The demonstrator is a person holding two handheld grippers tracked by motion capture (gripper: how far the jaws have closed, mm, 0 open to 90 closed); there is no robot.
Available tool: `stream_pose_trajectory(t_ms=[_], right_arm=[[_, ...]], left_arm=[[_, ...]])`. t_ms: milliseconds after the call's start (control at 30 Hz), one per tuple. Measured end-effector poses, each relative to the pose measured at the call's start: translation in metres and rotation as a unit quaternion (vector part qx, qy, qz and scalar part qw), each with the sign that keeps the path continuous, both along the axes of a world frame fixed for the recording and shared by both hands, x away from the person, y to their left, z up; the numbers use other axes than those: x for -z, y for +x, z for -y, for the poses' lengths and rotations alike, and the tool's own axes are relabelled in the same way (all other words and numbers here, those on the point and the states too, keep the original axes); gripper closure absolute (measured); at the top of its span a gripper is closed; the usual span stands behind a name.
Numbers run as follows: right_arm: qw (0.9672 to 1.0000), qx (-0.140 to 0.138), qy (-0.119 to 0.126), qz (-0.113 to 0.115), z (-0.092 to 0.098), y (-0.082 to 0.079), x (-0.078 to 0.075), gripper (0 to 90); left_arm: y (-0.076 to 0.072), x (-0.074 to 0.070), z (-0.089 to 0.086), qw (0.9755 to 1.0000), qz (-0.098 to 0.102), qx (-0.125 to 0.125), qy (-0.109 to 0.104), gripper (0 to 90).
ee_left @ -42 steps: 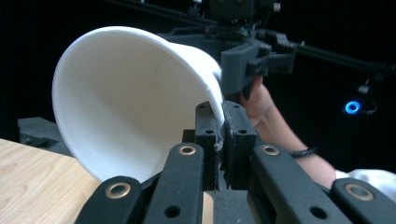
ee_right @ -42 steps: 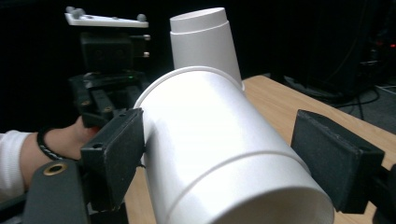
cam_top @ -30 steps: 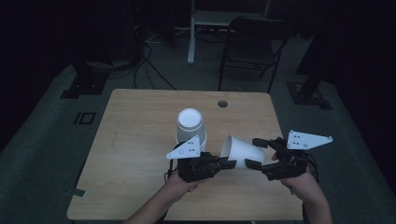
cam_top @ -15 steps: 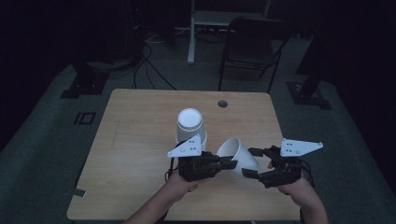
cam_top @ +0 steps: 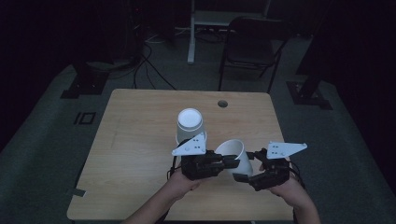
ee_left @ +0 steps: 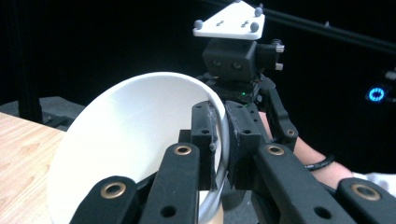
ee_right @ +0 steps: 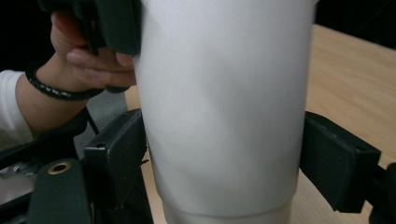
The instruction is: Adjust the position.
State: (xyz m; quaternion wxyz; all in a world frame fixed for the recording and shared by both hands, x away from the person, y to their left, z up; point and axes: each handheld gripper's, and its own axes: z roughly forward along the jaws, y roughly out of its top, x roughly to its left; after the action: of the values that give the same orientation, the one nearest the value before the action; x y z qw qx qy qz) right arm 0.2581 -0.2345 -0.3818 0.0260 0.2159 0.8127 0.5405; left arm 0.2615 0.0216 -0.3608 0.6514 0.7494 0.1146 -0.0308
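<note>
White paper cup (cam_top: 235,154) held tilted off the table (cam_top: 140,121) near its front edge, handover only half done; left gripper (cam_top: 232,161) clamped on its rim wall, right gripper (cam_top: 247,173) spread round its body, pads (ee_right: 116,154) not yet pressing; second cup (cam_top: 190,125) upside down, mid-table.

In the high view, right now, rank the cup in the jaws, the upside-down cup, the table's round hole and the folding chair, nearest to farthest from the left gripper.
1. Held cup: its rim is pinched in the left gripper, just right of it.
2. Upside-down cup: standing on the table just behind the gripper.
3. Round hole: near the table's far edge.
4. Folding chair: on the floor beyond the table.
</note>
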Motion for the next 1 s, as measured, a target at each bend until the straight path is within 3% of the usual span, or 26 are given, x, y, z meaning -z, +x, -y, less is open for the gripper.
stream_pose_trajectory(t_ms=[33,167,300,367,433,700,767,833,900,1000], right_arm=[[1.0000,-0.002,-0.001,-0.002,-0.003,0.000,0.002,19.1],[1.0000,-0.005,-0.005,-0.004,-0.012,0.001,0.008,19.3],[1.0000,0.000,0.010,-0.001,-0.009,0.001,0.009,19.6],[0.9999,0.006,0.009,0.002,-0.007,0.001,0.009,19.7],[0.9999,0.007,0.012,0.003,-0.005,0.001,0.009,19.8],[0.9982,0.051,0.031,0.004,0.016,0.004,0.006,19.8],[0.9975,0.059,0.037,0.006,0.019,0.004,0.005,19.8],[0.9955,0.074,0.058,0.011,0.031,0.002,-0.001,19.8],[0.9951,0.072,0.066,0.018,0.035,0.000,-0.005,19.8],[0.9948,0.068,0.072,0.025,0.035,-0.005,-0.010,19.8]], left_arm=[[-0.001,0.000,0.003,1.0000,0.001,0.007,0.003,83.1],[-0.005,-0.002,0.010,0.9996,0.023,-0.003,0.016,82.2],[-0.003,-0.003,0.008,0.9999,0.013,0.006,0.004,81.2],[-0.005,-0.005,0.006,0.9998,0.021,0.003,0.002,70.6],[-0.007,-0.008,0.002,0.9996,0.027,0.010,-0.003,66.5],[-0.013,-0.017,-0.027,0.9982,0.044,-0.036,-0.020,60.1],[-0.013,-0.017,-0.027,0.9982,0.044,-0.036,-0.020,60.1],[-0.017,-0.019,-0.036,0.9962,0.054,-0.068,-0.009,56.0],[-0.018,-0.019,-0.034,0.9953,0.061,-0.076,0.003,55.2],[-0.020,-0.018,-0.027,0.9919,0.076,-0.097,0.029,57.4]])
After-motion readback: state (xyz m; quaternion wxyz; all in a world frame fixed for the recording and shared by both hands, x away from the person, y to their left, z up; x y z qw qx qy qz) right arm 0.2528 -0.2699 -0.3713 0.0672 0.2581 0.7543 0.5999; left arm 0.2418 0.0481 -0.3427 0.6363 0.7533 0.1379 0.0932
